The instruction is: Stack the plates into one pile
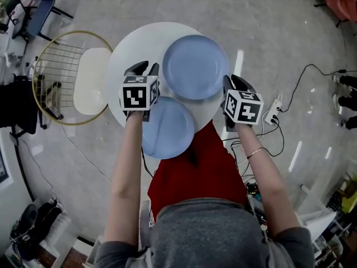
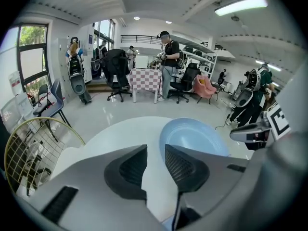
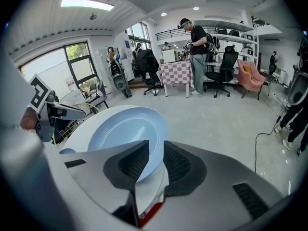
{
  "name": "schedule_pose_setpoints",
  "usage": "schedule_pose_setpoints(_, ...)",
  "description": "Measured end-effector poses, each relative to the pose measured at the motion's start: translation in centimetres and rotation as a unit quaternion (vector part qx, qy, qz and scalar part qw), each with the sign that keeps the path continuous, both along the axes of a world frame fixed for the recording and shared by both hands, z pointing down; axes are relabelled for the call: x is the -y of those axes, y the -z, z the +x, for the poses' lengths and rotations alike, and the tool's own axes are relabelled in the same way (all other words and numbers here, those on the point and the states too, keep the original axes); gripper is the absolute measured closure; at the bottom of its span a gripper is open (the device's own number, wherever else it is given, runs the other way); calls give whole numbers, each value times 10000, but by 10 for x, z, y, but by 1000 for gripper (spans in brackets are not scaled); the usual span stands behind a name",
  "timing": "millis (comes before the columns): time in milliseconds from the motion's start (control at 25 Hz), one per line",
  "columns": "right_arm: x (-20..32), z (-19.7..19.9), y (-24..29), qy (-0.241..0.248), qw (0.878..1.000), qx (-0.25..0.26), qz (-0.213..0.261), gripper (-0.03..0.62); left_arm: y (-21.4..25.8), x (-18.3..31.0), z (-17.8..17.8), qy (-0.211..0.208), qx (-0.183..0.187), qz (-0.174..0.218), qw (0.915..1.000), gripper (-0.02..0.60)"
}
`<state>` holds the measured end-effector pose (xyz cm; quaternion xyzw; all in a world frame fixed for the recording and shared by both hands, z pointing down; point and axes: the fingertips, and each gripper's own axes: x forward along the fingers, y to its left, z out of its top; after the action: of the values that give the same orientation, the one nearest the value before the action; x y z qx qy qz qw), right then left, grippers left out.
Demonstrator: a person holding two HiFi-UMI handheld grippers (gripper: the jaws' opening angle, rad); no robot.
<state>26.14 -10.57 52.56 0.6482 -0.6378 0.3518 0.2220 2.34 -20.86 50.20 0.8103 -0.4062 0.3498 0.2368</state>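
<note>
Desk: a round white desk [image 1: 133,44] carries two plates that lie side by side, not stacked.
Far plate: a pale blue round ceramic plate [image 1: 195,67] lies flat on the far right part of the desk.
Near plate: a second pale blue round plate [image 1: 170,130] lies at the desk's near edge, close to the person. Its rim meets or slightly overlaps the far plate's rim; which one cannot be told.
Left tongs: the left tongs [image 1: 146,68] hang over the desk's left part, just left of the far plate and just beyond the near plate.
Left tongs, state: in the left gripper view the left tongs [image 2: 155,150] stand apart, and only bare white desk [image 2: 125,134] shows in the gap. The far plate [image 2: 192,136] lies beyond and to the right of the right-hand jaw, clear of both pads.
Right tongs: the right tongs [image 1: 230,82] sit at the far plate's right rim, by the desk's edge.
Right tongs, state: in the right gripper view the right tongs [image 3: 156,148] stand apart with a narrow gap. The far plate's [image 3: 122,129] rim shows in that gap, and neither pad presses on it.
Surroundings: a white seat in a gold wire frame [image 1: 92,80] stands left of the desk, and a white power strip [image 1: 273,111] lies on the grey floor to the right.
</note>
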Motion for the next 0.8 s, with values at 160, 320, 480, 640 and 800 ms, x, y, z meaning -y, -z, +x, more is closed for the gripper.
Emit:
schedule_pose_setpoints(160,10,6,-8,10,9999,27,-111,502,-13,11,13,-103,-29,-177,9998,443)
schedule_pose_setpoints(320,18,9,-17,23,9997,101,-235,491,-30,18,21,-129,-27,-417,9990,437)
schedule_pose_setpoints(480,20,14,-29,52,9991,158,-400,485,-47,19,32,-186,15,-678,9975,434)
schedule_pose_setpoints(640,18,8,-42,148,9980,257,-555,485,-63,17,34,-219,100,-865,9960,434)
schedule_pose_setpoints(800,15,6,-48,205,9973,313,-639,485,-75,14,35,-194,120,-1073,9940,436)
